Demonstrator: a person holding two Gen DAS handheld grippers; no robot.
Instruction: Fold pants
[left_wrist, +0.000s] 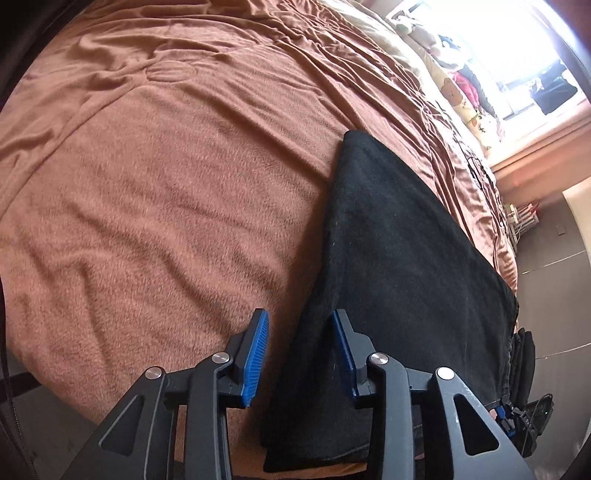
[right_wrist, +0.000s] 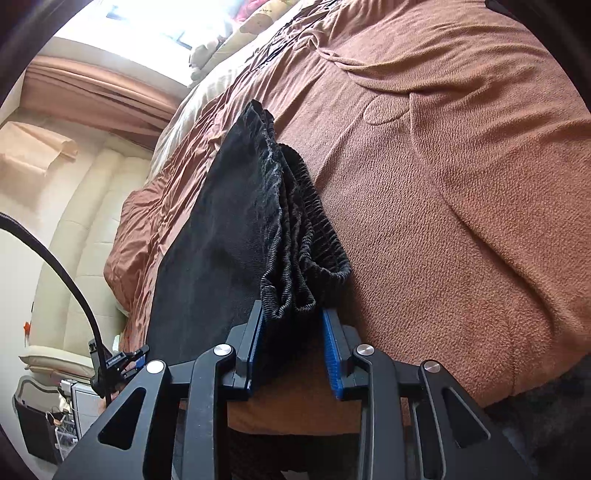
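Black pants (left_wrist: 399, 266) lie folded flat on a brown blanket (left_wrist: 166, 206) on the bed. My left gripper (left_wrist: 300, 343) is open, its blue pads on either side of the folded edge of the pants near the bed's front edge. In the right wrist view the pants (right_wrist: 221, 229) show their bunched elastic waistband (right_wrist: 306, 236). My right gripper (right_wrist: 291, 332) is open, with the waistband end lying between its blue pads. I cannot tell whether the pads touch the cloth.
The brown blanket (right_wrist: 461, 206) covers most of the bed. Pillows and soft toys (left_wrist: 461, 92) sit at the head by a bright window. A black cable and clamp (right_wrist: 110, 362) hang beside the bed, above a floor with clutter (right_wrist: 55, 406).
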